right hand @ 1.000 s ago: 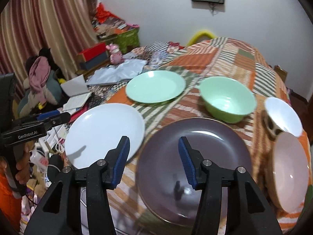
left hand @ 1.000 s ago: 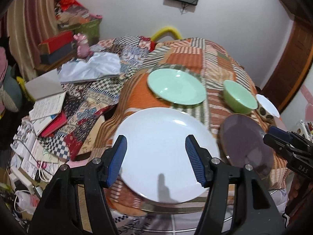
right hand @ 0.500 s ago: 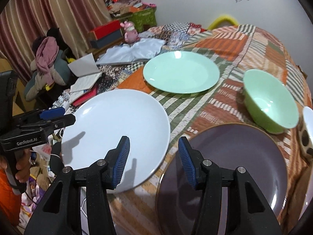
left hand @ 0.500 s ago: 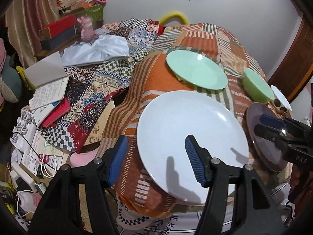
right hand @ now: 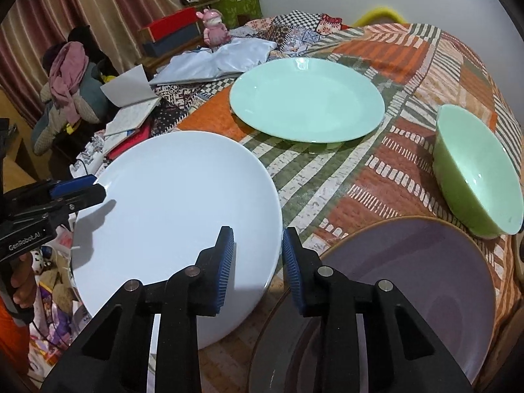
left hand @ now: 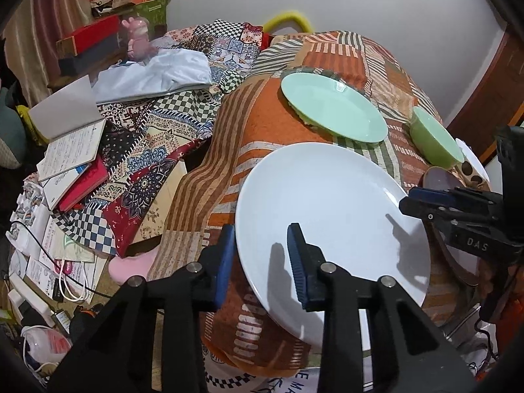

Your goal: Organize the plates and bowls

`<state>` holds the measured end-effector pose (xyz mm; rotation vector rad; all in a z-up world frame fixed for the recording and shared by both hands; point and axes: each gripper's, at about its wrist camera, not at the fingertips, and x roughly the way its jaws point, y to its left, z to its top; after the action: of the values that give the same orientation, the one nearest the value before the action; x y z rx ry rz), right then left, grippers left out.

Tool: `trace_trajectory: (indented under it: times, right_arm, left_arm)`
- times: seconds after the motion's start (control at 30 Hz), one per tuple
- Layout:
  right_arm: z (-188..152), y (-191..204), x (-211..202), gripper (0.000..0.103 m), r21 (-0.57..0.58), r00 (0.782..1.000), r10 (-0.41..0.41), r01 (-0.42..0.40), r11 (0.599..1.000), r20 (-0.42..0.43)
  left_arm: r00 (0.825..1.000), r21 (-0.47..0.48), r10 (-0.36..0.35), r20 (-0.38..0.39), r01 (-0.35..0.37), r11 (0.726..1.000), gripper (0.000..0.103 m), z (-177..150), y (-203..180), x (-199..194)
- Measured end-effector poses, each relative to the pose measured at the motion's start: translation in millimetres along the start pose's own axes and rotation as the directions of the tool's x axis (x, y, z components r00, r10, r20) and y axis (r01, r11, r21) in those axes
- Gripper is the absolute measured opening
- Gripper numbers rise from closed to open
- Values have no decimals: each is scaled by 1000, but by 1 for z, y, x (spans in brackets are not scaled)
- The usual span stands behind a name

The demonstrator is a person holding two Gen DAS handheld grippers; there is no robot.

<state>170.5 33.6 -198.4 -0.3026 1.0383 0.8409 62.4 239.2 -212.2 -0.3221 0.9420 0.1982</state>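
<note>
**Both grippers closing on the white plate's rim**

Left wrist view: the left gripper [left hand: 262,262] has narrow jaws that have just been closing. The white plate [left hand: 327,213] has its near rim between them, its bulk beyond the right-hand jaw.

Right wrist view: the right gripper [right hand: 258,262] is also narrow and has just been closing, with the opposite rim between its jaws. The purple plate [right hand: 409,278] lies under the right-hand jaw.

Whether the pads press is unclear in both views. Probable reason: a two-sided hold keeps the plate level for stacking.
</note>
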Motion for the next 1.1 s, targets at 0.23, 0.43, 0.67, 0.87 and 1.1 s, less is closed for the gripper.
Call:
trace_trajectory:
  times: [0.23, 0.43, 0.67, 0.87, 1.1]
  right_arm:
    - [2, 3, 3, 27, -3, 1000, -25, 25, 1000, -7]
    - [4, 9, 3, 27, 2, 1000, 16, -16, 1000, 1]
    - [0, 8, 4, 27, 15, 999, 39, -39, 999, 2]
    - [-4, 10, 5, 27, 10, 999, 37, -37, 999, -14]
    - [-6, 11, 11, 27, 21, 998, 57, -56, 998, -27]
  left_arm:
    - [1000, 1, -10, 4, 10, 1000, 29, 0, 3, 0]
    - [1000, -15, 17, 7, -17, 1000, 29, 1, 9, 0]
    - [1000, -46, 19, -13, -19, 999, 29, -4, 21, -1]
    - [999, -56, 3, -32, -5, 998, 29, -10, 23, 2]
    - [999, -62, -15, -39, 13, 998, 29, -14, 22, 5]
